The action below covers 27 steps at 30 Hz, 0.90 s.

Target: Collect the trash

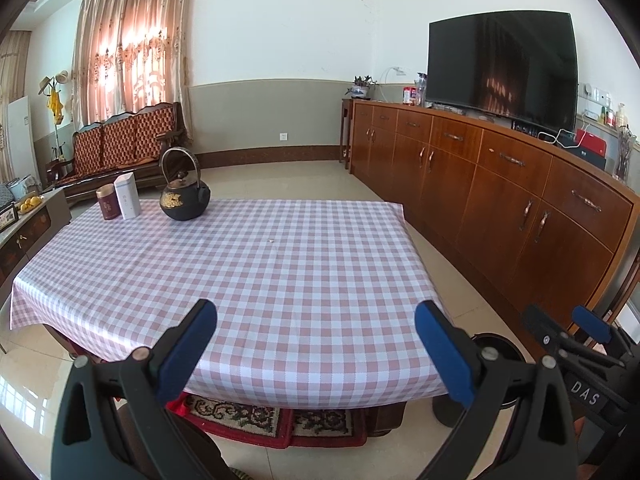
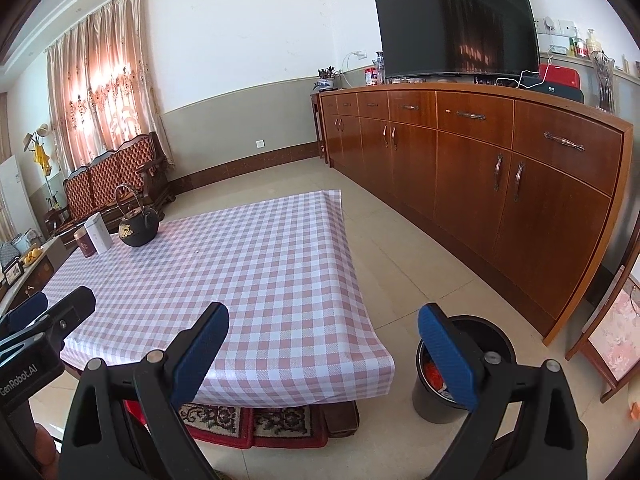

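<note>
- Sitting on the tiled floor just off the near right corner of the table (image 2: 280,264) is a dark round trash bin (image 2: 486,394), and some red and pale scraps can be made out inside it, partly hidden behind a blue pad.
- A tiny white speck (image 1: 271,241) is seen on the checked tablecloth around the middle of the table; what it is can't be told.
- The right gripper (image 2: 323,352) is held with its jaws spread wide and nothing between them, one finger over the table's near edge and the other over the bin.
- The left gripper (image 1: 316,348) is likewise held wide open and empty, hovering above the near edge of the table.
- From the left wrist view, the bin is only glimpsed as a dark rim behind the right-hand finger.
- At the far left corner of the table, a black cast-iron teapot (image 1: 185,197) with a tall hoop handle is parked, with a white box (image 1: 127,196) and a dark red canister (image 1: 107,202) just beside it.
- A red patterned rug (image 2: 244,424) is spotted under the table.
- Along the right wall, a long wooden sideboard (image 2: 480,168) is set, with a dark TV (image 2: 456,20) on top.
- A padded wooden bench (image 1: 124,144) is placed below the curtains (image 1: 128,40) at the back.
</note>
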Available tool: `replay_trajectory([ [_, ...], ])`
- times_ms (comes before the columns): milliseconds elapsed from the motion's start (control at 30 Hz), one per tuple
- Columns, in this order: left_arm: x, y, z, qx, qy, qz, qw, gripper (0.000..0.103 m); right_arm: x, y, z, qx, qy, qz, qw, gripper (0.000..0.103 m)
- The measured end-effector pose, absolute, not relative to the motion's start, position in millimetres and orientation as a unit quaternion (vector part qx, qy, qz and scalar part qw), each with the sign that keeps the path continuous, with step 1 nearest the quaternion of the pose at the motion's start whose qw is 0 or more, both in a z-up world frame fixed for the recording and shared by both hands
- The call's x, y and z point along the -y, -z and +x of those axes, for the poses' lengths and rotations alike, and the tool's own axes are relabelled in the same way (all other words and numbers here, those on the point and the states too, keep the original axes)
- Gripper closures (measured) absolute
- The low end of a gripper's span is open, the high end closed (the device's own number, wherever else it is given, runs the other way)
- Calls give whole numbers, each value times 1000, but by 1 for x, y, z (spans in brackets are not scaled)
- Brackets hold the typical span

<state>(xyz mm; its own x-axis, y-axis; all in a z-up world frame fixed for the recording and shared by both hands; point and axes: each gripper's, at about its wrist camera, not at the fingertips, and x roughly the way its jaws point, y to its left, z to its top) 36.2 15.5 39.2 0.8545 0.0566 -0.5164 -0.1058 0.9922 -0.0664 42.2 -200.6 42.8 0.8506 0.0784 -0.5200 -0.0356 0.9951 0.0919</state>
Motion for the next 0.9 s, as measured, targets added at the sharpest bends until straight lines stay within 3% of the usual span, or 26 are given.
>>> replay_trajectory([
  [900,10,-32,37,-276,-23,-35,960,3,217,-36,38,-278,-13,50,959,6],
])
